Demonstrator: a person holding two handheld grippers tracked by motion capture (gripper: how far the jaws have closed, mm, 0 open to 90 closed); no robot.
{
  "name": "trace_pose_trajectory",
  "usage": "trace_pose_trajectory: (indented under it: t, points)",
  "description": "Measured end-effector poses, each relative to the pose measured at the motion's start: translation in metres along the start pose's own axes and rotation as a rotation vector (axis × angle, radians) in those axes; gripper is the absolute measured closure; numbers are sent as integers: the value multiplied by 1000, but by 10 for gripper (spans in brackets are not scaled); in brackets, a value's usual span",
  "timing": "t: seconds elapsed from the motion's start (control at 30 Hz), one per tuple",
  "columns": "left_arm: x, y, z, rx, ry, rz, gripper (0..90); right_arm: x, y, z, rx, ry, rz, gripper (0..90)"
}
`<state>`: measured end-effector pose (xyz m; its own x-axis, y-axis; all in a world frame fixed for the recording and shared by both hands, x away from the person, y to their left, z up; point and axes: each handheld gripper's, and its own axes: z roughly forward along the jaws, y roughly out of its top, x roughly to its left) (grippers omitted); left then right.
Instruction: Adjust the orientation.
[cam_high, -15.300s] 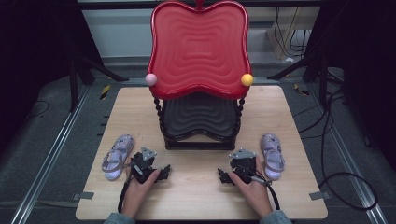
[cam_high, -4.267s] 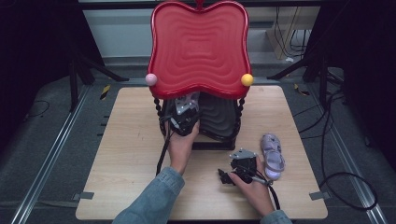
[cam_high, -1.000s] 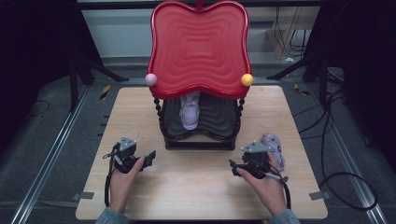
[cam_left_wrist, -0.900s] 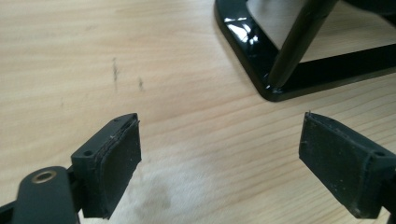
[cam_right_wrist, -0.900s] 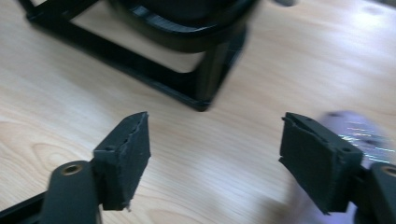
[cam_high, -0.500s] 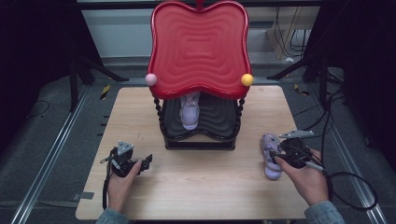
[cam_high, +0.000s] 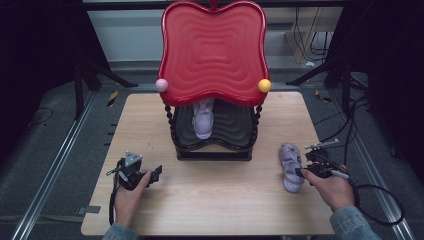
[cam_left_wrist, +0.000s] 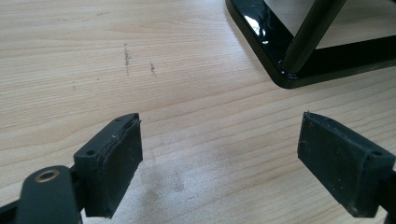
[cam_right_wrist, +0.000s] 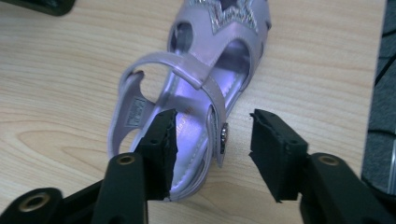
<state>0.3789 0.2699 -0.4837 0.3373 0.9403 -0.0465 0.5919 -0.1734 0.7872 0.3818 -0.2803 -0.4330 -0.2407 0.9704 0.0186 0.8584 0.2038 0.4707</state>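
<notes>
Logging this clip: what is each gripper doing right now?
Left gripper: open, nothing between its fingers.
Right gripper: open but has just been closing, around the purple sandal's side wall.

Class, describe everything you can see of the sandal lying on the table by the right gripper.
The sandal is pale lilac, glossy like patent leather, with a glittery silver front, cut-out sides, an ankle strap and a heel loop. It lies sole-down on the table, right of the rack. The right gripper, jaws just closing, straddles its strap side: one jaw is inside the heel, the other outside, not yet pressing.
</notes>
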Motion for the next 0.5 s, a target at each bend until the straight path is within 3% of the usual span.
trace_pose_trajectory:
  t: [0.3, 0.5]
  points:
    - [-2, 0, 1, 4, -3, 11, 135, -5, -5, 20, 74, 26, 3, 613]
    - [-1, 0, 1, 5, -3, 8, 137, -9, -5, 24, 91, 42, -7, 767]
